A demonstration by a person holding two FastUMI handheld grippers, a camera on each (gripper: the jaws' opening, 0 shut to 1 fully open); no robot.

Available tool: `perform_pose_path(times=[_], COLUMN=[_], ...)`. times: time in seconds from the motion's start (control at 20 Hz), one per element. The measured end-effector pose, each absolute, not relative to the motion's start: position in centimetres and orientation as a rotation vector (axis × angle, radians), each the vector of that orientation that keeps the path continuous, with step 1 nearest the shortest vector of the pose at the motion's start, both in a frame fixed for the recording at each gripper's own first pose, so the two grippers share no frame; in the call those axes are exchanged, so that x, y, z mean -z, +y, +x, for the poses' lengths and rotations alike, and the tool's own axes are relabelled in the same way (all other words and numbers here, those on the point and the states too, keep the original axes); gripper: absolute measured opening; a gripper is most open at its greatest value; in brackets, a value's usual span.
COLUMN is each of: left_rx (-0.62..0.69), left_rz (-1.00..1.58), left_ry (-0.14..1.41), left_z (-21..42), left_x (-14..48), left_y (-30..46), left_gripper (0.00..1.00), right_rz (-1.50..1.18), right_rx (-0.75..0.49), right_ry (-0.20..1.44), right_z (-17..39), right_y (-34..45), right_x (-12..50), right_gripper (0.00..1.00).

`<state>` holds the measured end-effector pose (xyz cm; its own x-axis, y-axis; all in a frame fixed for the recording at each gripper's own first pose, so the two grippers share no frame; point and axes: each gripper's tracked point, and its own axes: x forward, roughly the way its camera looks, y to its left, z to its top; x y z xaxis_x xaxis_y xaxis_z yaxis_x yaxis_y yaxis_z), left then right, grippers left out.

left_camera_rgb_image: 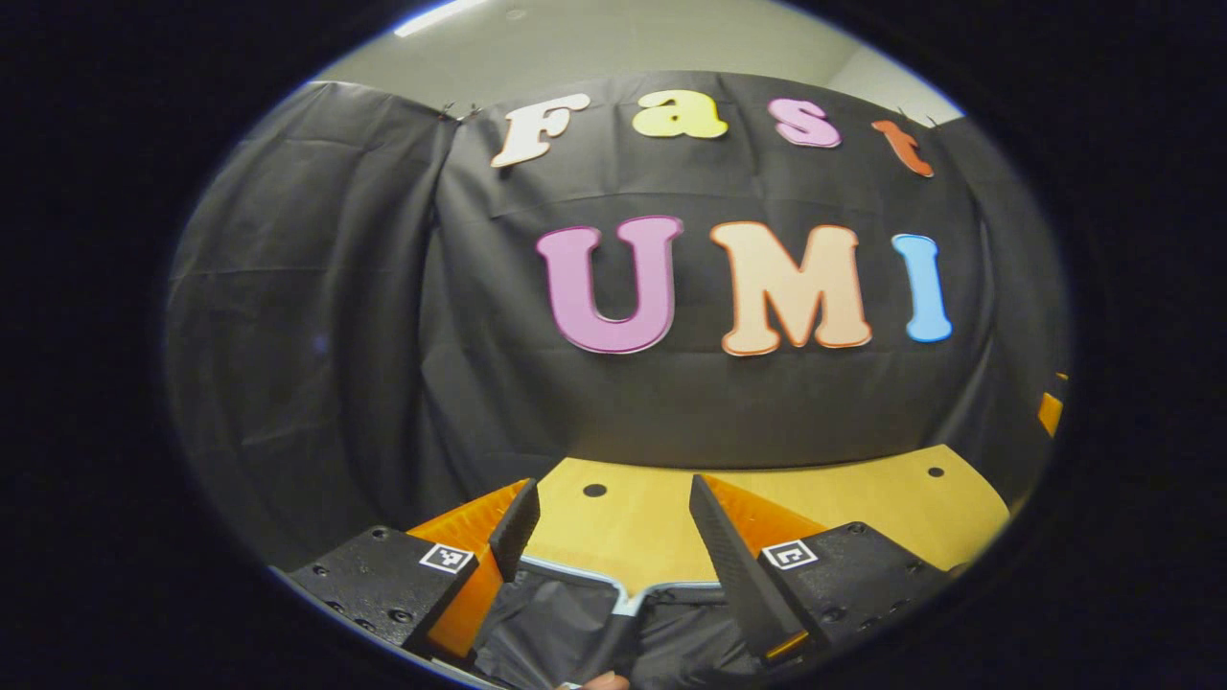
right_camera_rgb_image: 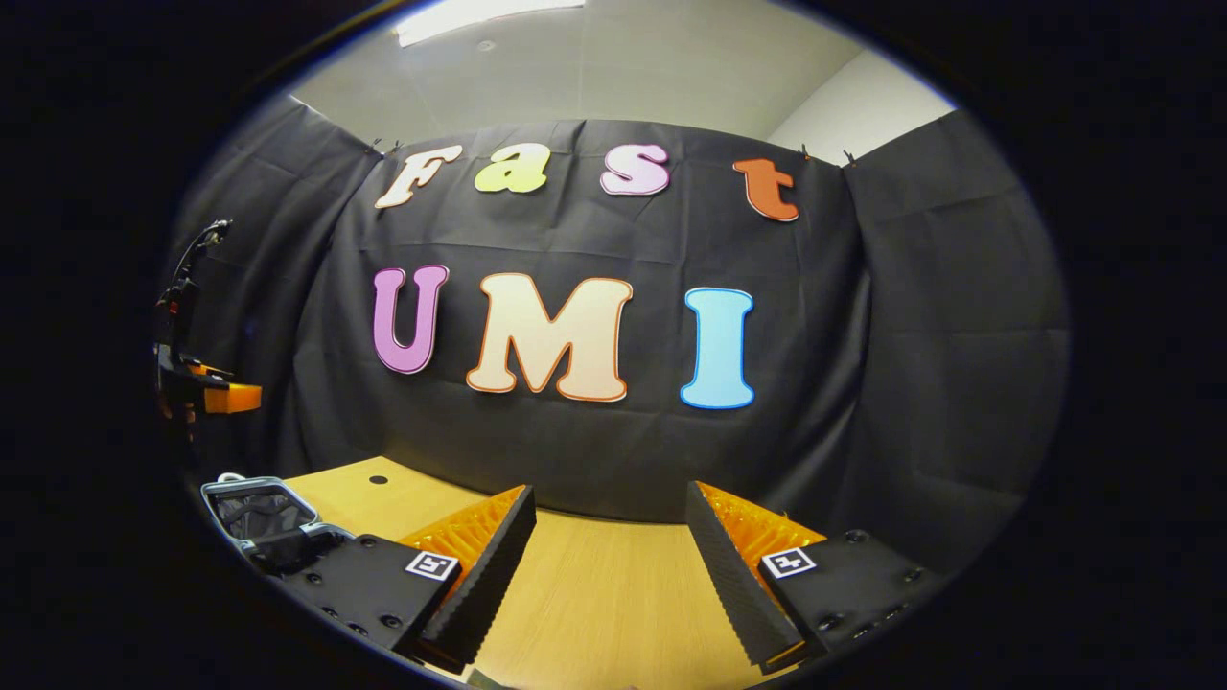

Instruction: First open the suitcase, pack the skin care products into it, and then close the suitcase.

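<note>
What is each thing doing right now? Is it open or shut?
Left gripper: open, holding nothing, above the suitcase.
Right gripper: open, holding nothing, over the table.
Suitcase: open, lid up, dark lining showing; whether anything is packed inside can't be told.

Black cloth wall (right_camera_rgb_image: pixel 594 450); wooden table (right_camera_rgb_image: pixel 613 594); pale ceiling (right_camera_rgb_image: pixel 623 67); ceiling light (right_camera_rgb_image: pixel 479 14)

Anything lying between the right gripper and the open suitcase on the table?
Nothing visible: in the right gripper view, the open right gripper hangs over bare wooden table; the open grey-lined suitcase lies beside its left finger.
</note>
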<state>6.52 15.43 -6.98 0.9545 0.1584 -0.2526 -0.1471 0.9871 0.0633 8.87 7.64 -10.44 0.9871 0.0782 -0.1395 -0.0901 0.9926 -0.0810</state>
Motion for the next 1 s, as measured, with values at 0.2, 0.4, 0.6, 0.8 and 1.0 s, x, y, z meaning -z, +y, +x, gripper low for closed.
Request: perform_pose_path(times=[0.2,0.4,0.6,0.8,1.0], left_rx=[-0.068,0.003,0.068,0.125,0.183], left_rz=[0.018,0.007,-0.027,-0.066,-0.09], left_ry=[0.294,0.339,0.405,0.461,0.524], left_z=[5.7,4.2,2.2,0.3,-1.8], left_x=[8.4,10.5,13.3,15.6,18.0], left_y=[8.8,3.5,-1.4,-5.7,-9.5], left_gripper=[0.95,0.95,0.95,0.96,0.95], right_rz=[-0.072,-0.085,-0.087,-0.099,-0.085], right_rx=[-0.093,-0.099,-0.111,-0.131,-0.15], right_ry=[0.137,0.14,0.141,0.147,0.166], right_z=[8.5,8.1,7.0,5.9,4.9], right_y=[5.4,3.8,2.8,2.0,1.7], right_x=[10.5,10.8,11.0,11.4,12.2], right_gripper=[0.98,0.99,0.99,0.99,0.99])
